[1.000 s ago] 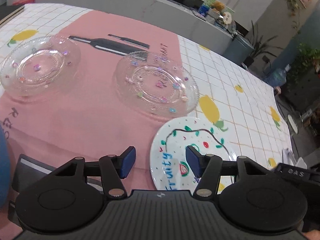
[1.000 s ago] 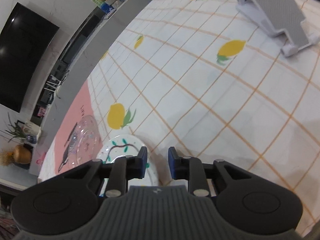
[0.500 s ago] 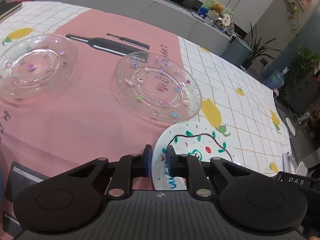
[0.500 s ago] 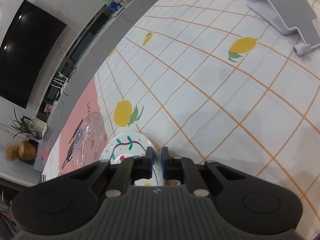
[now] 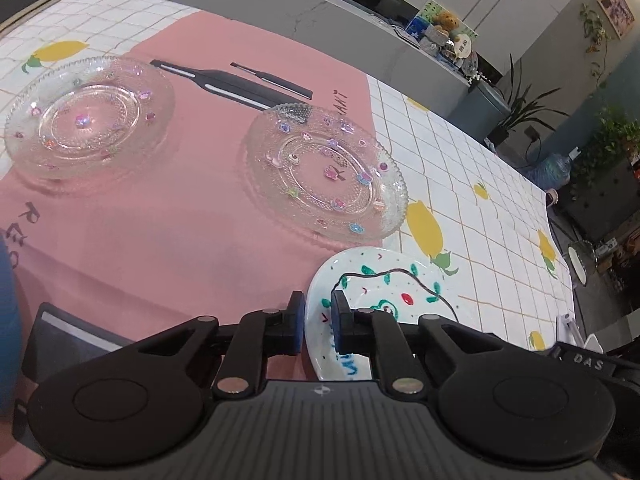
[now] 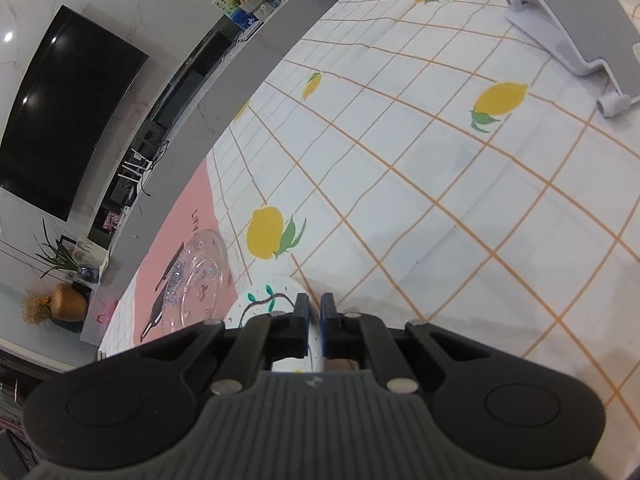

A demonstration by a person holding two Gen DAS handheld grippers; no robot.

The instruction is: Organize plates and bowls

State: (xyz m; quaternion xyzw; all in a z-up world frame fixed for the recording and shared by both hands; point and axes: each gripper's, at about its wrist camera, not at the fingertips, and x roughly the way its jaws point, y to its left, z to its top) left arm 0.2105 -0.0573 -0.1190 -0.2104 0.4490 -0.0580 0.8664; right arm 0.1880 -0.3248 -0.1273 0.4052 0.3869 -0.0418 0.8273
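A white painted plate (image 5: 400,296) with green, red and blue drawings sits tilted, its left edge raised, at the border of the pink mat. My left gripper (image 5: 318,322) is shut on its left rim. My right gripper (image 6: 314,320) is shut on the opposite rim of the same plate (image 6: 260,300). Two clear glass plates with coloured dots lie flat on the pink mat: one just beyond the white plate (image 5: 324,170), also in the right wrist view (image 6: 202,276), and one at far left (image 5: 86,118).
The table (image 6: 440,184) has a white checked cloth with lemons and a pink mat (image 5: 168,216). A grey and white stand (image 6: 576,32) lies at the far right. A grey counter (image 5: 304,12) runs behind the table.
Both grippers have closed, the left from wide open, onto the white plate's opposite rims. The plate now tilts up at the left edge.
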